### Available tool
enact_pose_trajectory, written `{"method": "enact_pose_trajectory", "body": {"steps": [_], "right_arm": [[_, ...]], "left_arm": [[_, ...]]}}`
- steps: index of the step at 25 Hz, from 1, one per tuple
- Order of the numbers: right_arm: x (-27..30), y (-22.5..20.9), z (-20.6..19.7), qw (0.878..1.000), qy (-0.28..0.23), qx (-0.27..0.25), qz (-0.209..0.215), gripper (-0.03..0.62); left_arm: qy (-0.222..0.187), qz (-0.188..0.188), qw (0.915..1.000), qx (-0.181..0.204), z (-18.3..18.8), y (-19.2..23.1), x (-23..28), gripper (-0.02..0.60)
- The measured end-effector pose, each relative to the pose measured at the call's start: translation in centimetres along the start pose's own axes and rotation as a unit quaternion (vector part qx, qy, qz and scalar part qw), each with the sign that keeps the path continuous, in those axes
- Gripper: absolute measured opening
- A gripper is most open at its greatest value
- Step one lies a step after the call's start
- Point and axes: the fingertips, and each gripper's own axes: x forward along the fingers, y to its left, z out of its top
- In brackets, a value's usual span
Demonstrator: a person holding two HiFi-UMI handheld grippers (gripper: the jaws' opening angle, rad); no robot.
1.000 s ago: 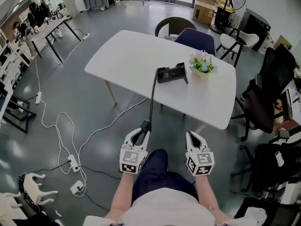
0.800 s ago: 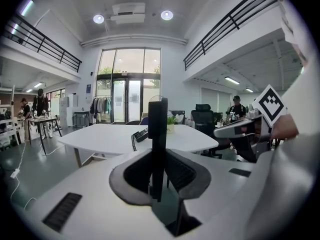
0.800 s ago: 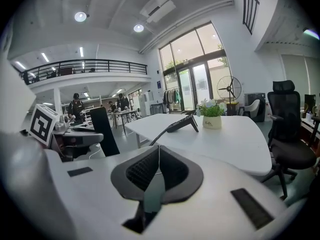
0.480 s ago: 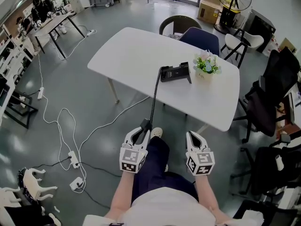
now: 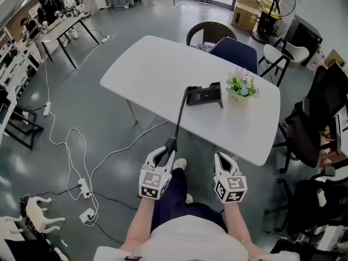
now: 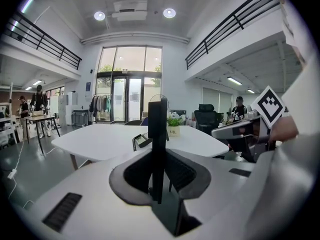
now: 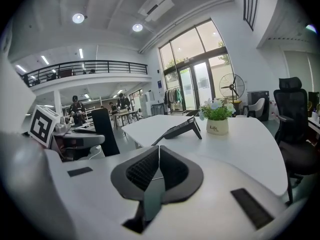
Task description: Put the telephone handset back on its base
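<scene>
While off its one base (image 5: 204, 95), one handset (image 6: 157, 129) in left gripper (image 5: 165, 154).

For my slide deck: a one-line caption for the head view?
Left gripper holds the handset, cord running to the base on the white table; right gripper shut, empty.

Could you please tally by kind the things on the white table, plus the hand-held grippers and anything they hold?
telephone base: 1
coiled cord: 1
potted plant: 1
hand-held gripper: 2, left and right
telephone handset: 1, clamped in the left one
Total: 6
</scene>
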Motion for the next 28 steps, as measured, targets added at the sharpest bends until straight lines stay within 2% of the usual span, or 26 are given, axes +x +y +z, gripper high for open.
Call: {"method": "enact_pose_trajectory", "body": {"steps": [11, 28], "right_arm": [[7.4, -2.4, 5.0, 1.0, -0.003, 0.01, -0.006, 0.034], [15.2, -4.6, 8.1, 0.999, 0.007, 0.022, -0.026, 0.034]], "left_arm": [[0.002, -0.013, 0.9999, -0.002, 3.9, 4.9, 7.0, 0.08], [0.015, -0.033, 0.9992, -0.018, 5.5, 10.8, 14.3, 0.08]]}}
